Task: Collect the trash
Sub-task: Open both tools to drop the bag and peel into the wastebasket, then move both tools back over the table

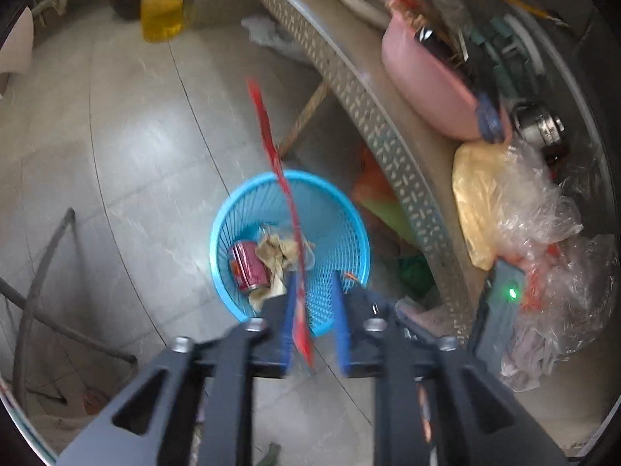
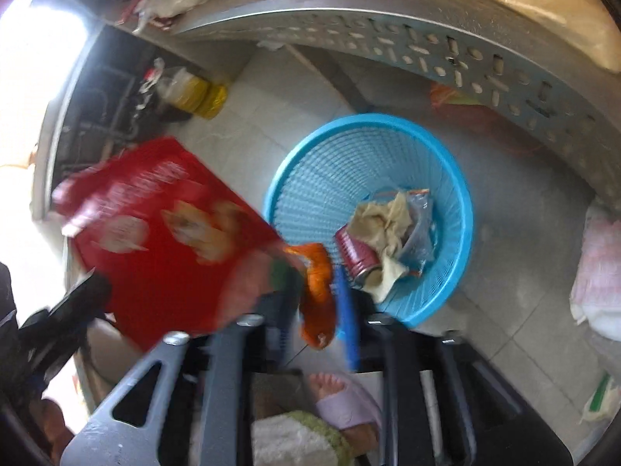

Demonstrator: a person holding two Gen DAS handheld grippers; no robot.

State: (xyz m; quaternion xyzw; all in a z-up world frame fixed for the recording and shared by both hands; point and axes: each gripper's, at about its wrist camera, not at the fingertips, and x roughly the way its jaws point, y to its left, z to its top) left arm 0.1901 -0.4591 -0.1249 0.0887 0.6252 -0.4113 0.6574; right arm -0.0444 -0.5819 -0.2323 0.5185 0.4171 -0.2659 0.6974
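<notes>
While the left claw (image 1: 314,310), parted, lets the red packet (image 1: 287,209) go and the right claw (image 2: 316,306) pinches an orange wrapper (image 2: 318,291), release squarely above the blue basket (image 1: 229,209).

Left gripper (image 1: 313,312) and right gripper (image 2: 316,310), fingers parted

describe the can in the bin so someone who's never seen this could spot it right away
On the tiled floor beside the perforated metal table edge stands a round blue mesh basket. At its bottom, against crumpled beige paper, lies a can on its side. It is the only cylinder there, dark red with a silvery metal rim.
</notes>
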